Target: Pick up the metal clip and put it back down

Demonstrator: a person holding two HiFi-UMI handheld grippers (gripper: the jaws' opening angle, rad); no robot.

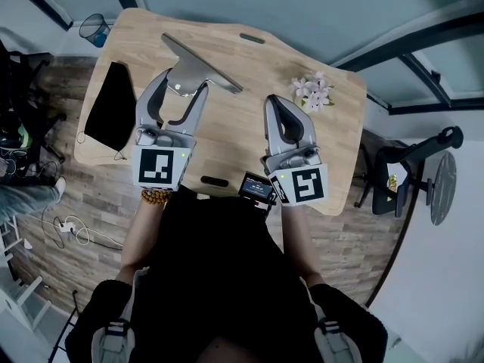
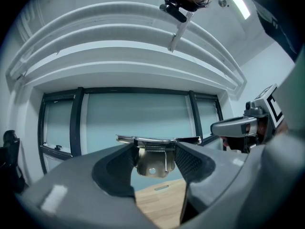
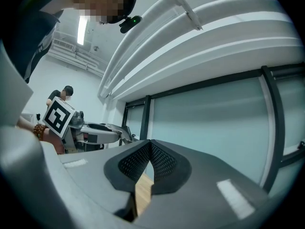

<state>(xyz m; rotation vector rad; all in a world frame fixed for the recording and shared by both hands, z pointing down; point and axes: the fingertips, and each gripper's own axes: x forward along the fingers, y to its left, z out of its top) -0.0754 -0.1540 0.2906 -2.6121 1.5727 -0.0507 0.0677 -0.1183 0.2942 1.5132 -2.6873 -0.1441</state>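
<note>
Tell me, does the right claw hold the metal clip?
No, the right claw is shut with nothing in it; the left claw grips the metal clip.

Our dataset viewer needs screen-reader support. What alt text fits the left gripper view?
The left gripper holds a metal clip between its jaws, with a wooden table below. Dark-framed windows fill the background.

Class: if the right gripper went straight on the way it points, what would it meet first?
Probably the glass wall beyond the table; the right gripper, fingers shut, aims above it. Depth unclear.
</note>
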